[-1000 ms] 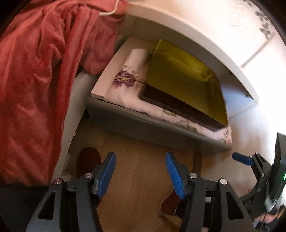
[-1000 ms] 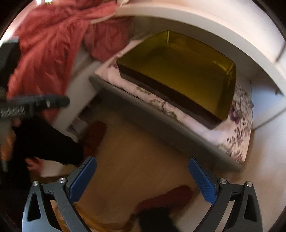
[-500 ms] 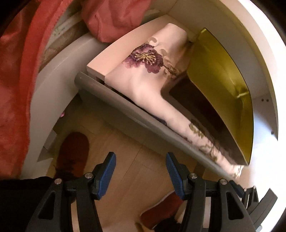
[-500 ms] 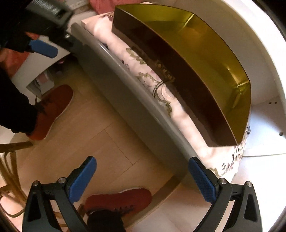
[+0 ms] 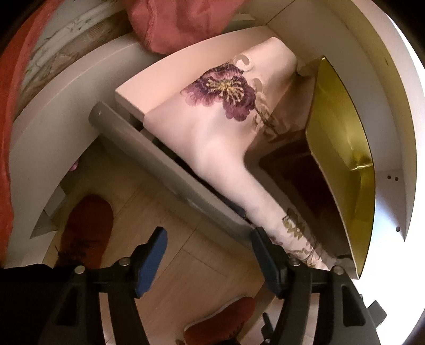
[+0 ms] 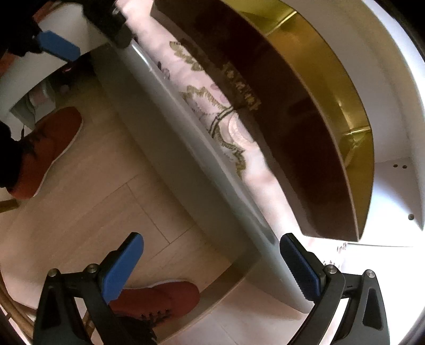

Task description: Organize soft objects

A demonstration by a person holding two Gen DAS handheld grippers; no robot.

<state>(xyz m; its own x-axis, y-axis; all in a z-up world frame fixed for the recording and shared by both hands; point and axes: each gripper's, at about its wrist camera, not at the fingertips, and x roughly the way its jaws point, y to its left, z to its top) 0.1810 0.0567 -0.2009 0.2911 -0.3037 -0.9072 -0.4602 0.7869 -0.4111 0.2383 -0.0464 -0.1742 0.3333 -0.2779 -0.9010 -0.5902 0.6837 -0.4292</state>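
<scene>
A pale pink folded cloth with a purple flower (image 5: 212,124) lies in a pulled-out drawer with a grey front (image 5: 164,164). A gold-lined box (image 5: 342,148) rests on the cloth. My left gripper (image 5: 209,254) hovers at the drawer front's near end. Its jaws are opening and nothing is pressed between them; the right finger is close to the grey front and the cloth's edge. In the right wrist view the same cloth (image 6: 212,106), grey front (image 6: 202,169) and box (image 6: 318,111) run diagonally. My right gripper (image 6: 212,265) stands open, with the front's lower end beside its right finger.
Coral-red fabric (image 5: 180,24) hangs over the white shelf unit (image 5: 53,132) at the top and left. A person's red shoes (image 6: 50,148) (image 6: 159,300) stand on the wooden floor (image 6: 106,201) below the drawer. The left gripper's blue pad (image 6: 57,47) shows top left.
Both grippers have sunk and rolled, coming close to the drawer's grey front. The left jaws stand wider than before. The right jaws stay wide.
</scene>
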